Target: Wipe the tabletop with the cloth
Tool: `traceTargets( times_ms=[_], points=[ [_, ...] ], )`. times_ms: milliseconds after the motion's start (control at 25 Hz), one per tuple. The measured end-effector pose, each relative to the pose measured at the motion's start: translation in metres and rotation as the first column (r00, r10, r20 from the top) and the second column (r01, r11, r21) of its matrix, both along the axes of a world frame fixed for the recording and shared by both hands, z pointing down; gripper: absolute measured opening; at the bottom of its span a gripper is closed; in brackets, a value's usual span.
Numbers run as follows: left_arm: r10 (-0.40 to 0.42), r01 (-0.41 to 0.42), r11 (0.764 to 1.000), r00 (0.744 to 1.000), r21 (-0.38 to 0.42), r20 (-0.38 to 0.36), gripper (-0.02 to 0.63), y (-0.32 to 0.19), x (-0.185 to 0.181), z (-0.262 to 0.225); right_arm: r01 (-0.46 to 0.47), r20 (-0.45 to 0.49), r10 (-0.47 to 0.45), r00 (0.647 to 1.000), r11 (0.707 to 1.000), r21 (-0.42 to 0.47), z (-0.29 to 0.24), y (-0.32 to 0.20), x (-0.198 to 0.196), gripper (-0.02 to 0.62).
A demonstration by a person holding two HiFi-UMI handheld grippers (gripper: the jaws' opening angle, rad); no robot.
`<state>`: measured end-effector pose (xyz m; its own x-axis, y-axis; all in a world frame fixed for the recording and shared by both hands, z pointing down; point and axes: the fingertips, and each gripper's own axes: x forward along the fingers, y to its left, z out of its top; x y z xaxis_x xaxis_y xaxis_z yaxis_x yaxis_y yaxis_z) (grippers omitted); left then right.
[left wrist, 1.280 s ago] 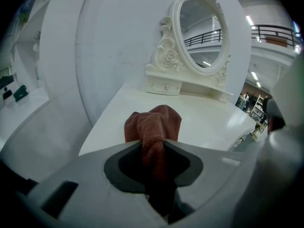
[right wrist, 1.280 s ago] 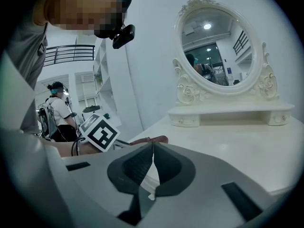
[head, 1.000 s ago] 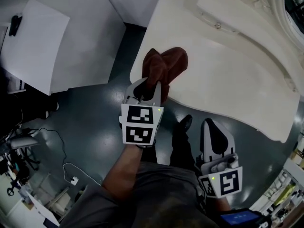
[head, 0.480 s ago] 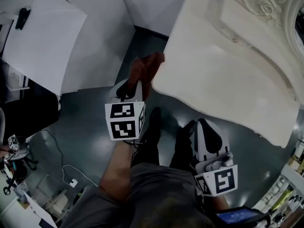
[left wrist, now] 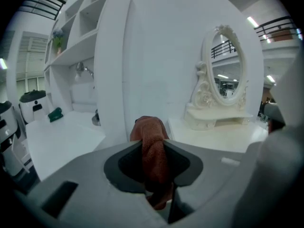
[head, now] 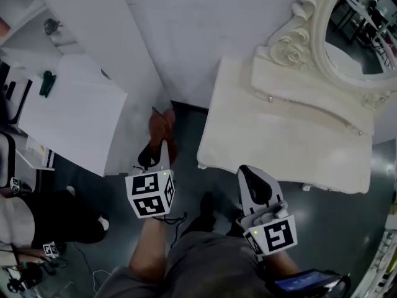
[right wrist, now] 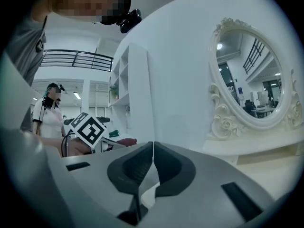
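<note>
A reddish-brown cloth hangs from my left gripper, whose jaws are shut on it. The cloth is in the air over the dark floor, left of the cream dressing table and not touching it. In the left gripper view the cloth fills the gap between the jaws, with the tabletop ahead to the right. My right gripper is held near the table's front edge. Its jaws meet with nothing between them.
An ornate oval mirror stands at the back of the dressing table. A white desk with a green item is at the left. A white partition wall rises behind. Another person stands far left.
The left gripper has lifted the cloth off the table's corner and carried it left, over the floor. Both grippers have risen, and the head view has tilted up to show the mirror.
</note>
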<state>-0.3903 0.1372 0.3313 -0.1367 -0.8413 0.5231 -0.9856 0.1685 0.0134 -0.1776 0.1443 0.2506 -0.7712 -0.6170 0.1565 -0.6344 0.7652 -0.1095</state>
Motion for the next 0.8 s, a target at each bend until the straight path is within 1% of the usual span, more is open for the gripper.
traceTargets(
  times_ms=[80, 160, 280, 440, 520, 600, 680, 800],
  points=[
    [0.017, -0.019, 0.997, 0.999, 0.074, 0.028, 0.1, -0.003, 0.011, -0.043, -0.009, 0.019, 0.008, 1.0, 0.999, 0.045, -0.027, -0.005, 0.005, 0.015],
    [0.046, -0.055, 0.984, 0.997, 0.168, 0.058, 0.1, -0.008, 0.025, -0.086, -0.031, 0.037, 0.027, 0.999, 0.993, 0.112, -0.055, -0.012, 0.012, 0.015],
    [0.097, -0.123, 0.948, 0.99, 0.295, 0.103, 0.1, -0.014, 0.051, -0.142, -0.081, 0.049, 0.072, 0.996, 0.975, 0.208, -0.095, -0.022, 0.025, 0.015],
    [0.122, -0.179, 0.893, 0.979, 0.412, 0.162, 0.1, -0.014, 0.076, -0.192, -0.149, 0.057, 0.138, 0.989, 0.943, 0.299, -0.135, -0.028, 0.041, 0.015],
    [0.127, -0.201, 0.869, 0.974, 0.453, 0.188, 0.1, -0.011, 0.087, -0.206, -0.179, 0.068, 0.166, 0.984, 0.925, 0.336, -0.148, -0.027, 0.048, 0.015],
    [0.135, -0.218, 0.852, 0.97, 0.476, 0.203, 0.1, -0.006, 0.098, -0.214, -0.208, 0.059, 0.2, 0.978, 0.918, 0.338, -0.151, -0.023, 0.055, 0.015],
    [0.152, -0.236, 0.844, 0.966, 0.482, 0.207, 0.1, -0.002, 0.107, -0.214, -0.231, 0.051, 0.227, 0.972, 0.914, 0.334, -0.149, -0.018, 0.059, 0.014],
    [0.18, -0.261, 0.839, 0.961, 0.477, 0.209, 0.1, 0.001, 0.119, -0.208, -0.254, 0.041, 0.255, 0.966, 0.909, 0.331, -0.142, -0.011, 0.066, 0.014]
  ],
)
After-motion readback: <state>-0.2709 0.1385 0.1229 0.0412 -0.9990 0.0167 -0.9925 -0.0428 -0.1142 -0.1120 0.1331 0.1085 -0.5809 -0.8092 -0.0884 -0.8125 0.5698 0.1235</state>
